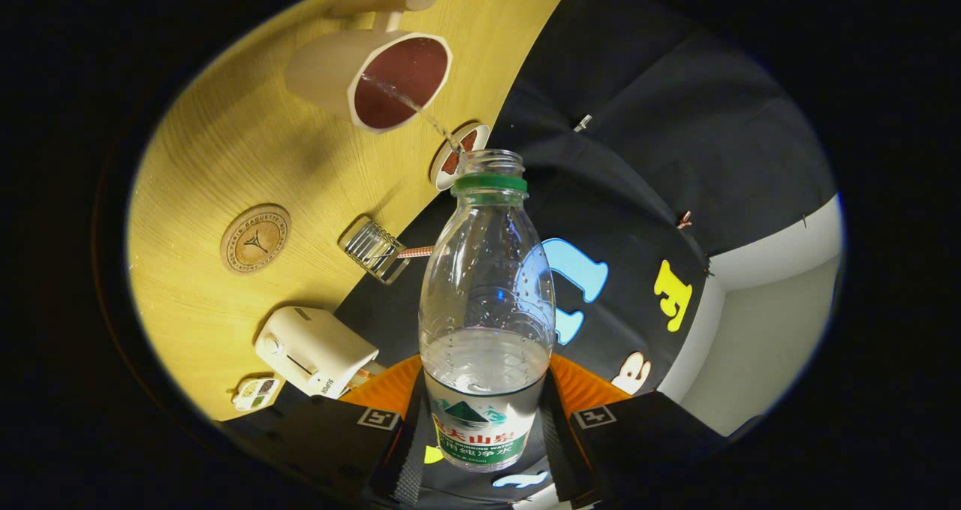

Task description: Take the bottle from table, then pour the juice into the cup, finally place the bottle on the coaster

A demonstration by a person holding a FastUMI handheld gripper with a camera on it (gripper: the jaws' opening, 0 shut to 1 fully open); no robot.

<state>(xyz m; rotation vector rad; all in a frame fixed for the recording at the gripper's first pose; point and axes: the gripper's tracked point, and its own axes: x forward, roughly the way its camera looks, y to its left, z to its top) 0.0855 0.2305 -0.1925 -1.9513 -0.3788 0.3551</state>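
I have the bottle [486, 300] up off the table [218, 157], pinched at its label between the two fingers of my gripper [484, 450], one finger on each side, so the taking part is done. I think I am in the middle of the pouring part now: the bottle is tipped, and a thin stream of clear drink runs from its open mouth into the cup [390, 78] beyond it, with some drink left in the bottle. The last job is not done yet, which is to set the bottle on the round coaster [255, 238] that lies bare on the table, well apart from the cup.
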